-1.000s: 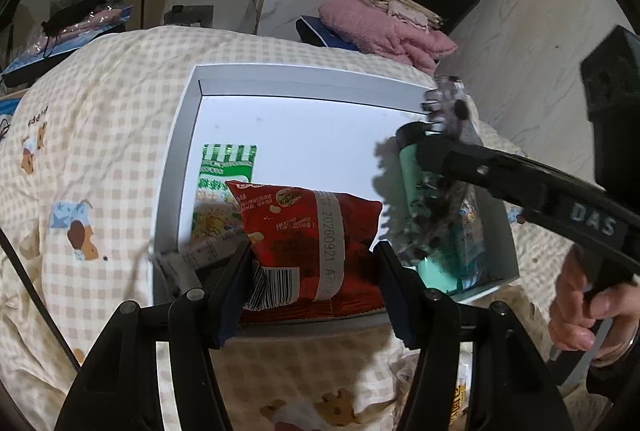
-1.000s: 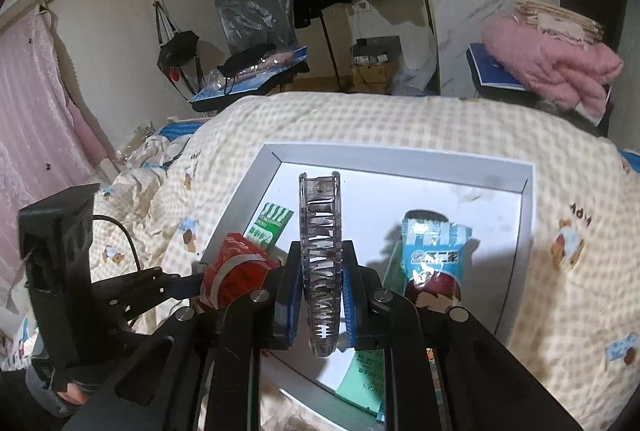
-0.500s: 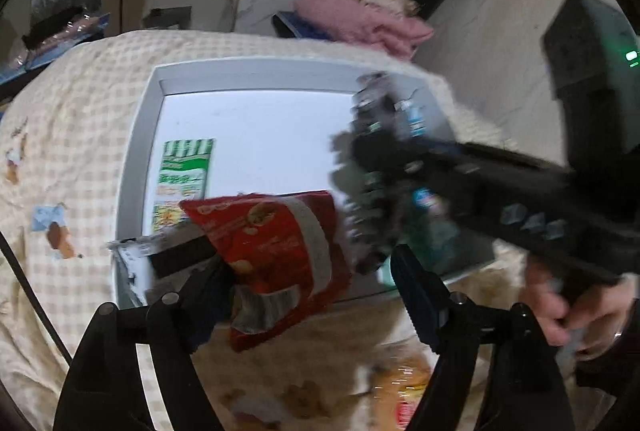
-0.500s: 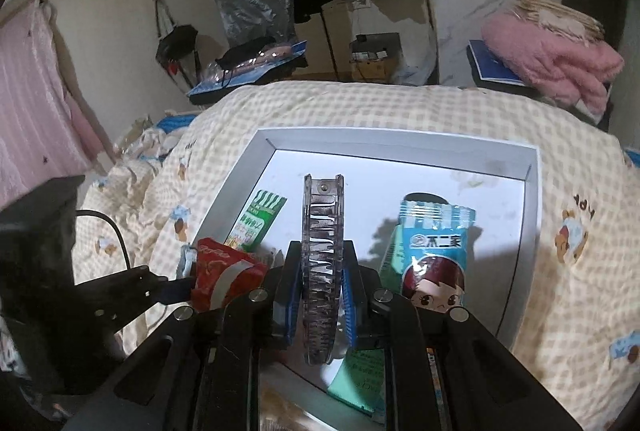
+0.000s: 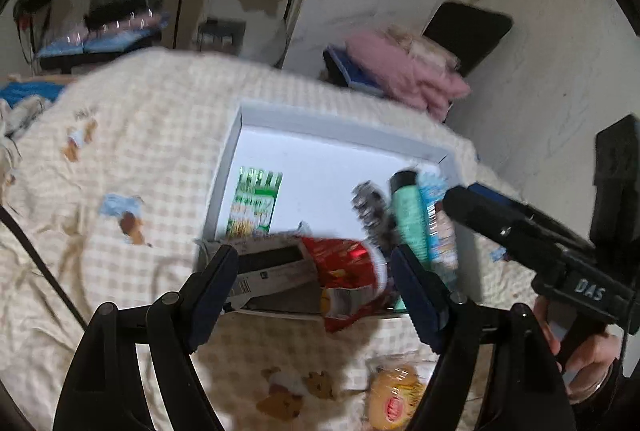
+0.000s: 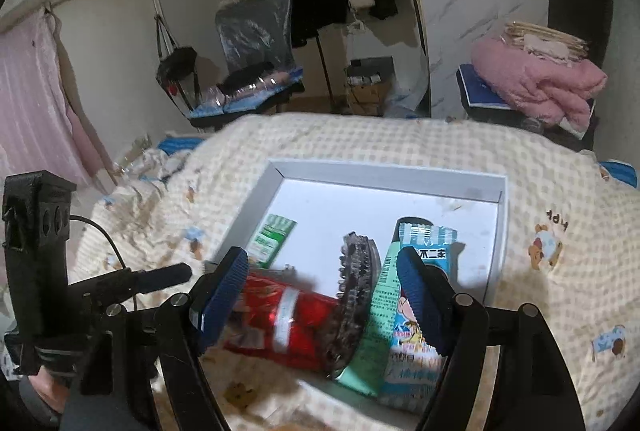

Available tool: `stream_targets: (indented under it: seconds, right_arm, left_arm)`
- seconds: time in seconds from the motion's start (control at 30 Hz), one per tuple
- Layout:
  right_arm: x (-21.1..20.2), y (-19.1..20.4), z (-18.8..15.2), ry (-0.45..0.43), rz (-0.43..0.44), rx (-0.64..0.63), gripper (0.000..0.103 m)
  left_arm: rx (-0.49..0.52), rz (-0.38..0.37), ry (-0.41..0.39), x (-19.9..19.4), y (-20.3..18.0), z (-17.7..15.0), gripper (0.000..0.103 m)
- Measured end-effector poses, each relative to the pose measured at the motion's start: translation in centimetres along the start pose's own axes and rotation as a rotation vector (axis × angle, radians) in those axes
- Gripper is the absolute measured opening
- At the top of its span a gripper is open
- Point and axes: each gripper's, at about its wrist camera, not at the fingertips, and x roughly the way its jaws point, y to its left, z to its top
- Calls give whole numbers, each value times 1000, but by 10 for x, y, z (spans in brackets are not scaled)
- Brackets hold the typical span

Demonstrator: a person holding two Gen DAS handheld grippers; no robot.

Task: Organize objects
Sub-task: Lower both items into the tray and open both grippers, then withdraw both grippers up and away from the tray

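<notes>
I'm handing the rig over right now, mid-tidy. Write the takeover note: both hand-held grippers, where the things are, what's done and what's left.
Left hand-held gripper: open, holding nothing, at the tray's near edge.
Right hand-held gripper: open, holding nothing; the hair clip lies in front of it.
White tray on the bed holds a green packet, the hair clip, a teal tube and a blue snack pack.
Red snack bag hangs over the tray's near edge, on a grey box.
Done: most things are in the tray.
Left: seat the red bag fully; a yellow pack lies on the blanket outside.
</notes>
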Motion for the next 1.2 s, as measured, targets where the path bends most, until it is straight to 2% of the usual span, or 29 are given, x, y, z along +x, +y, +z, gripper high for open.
stream_targets:
  seconds: [0.17,0.3,0.4,0.47,0.53,0.7,0.9,1.0,1.07,1.2]
  right_arm:
    - [-38,10,1,-47,35,-14,78]
    - [-70,11,2,-77,-22,13,78]
    - [-90,8,-1,-77,12,52,78]
    - [-104,6,-5,-83,30,63,80]
    - [-113,6,-10,-90,30,66,95]
    - [-128,10,-30,-76,52,53,95]
    - [-116,17,-62,-24,40,22,95]
    - [-107,19,-74,-5,35,14,95]
    - [-103,19,-83,-3,24,9,95]
    - [-92,24,-112,7,-47,-35,95]
  left_arm:
    - [88,5,-87,-47,-20,5,82]
    - [174,16,-170,-80,-35,0,81]
    - [192,3,-229,-102,-37,-6,85]
    - [189,-20,-225,-108,-37,-8,92]
    - [194,-34,-216,-110,-38,-12,93]
    - [246,-9,-154,-98,-43,-27,93]
    - [274,5,-36,-69,-45,-53,93]
    - [300,30,-13,-59,-48,-67,93]
    - [331,83,-14,-54,-51,-75,93]
    - [380,123,5,-44,-57,-95,93]
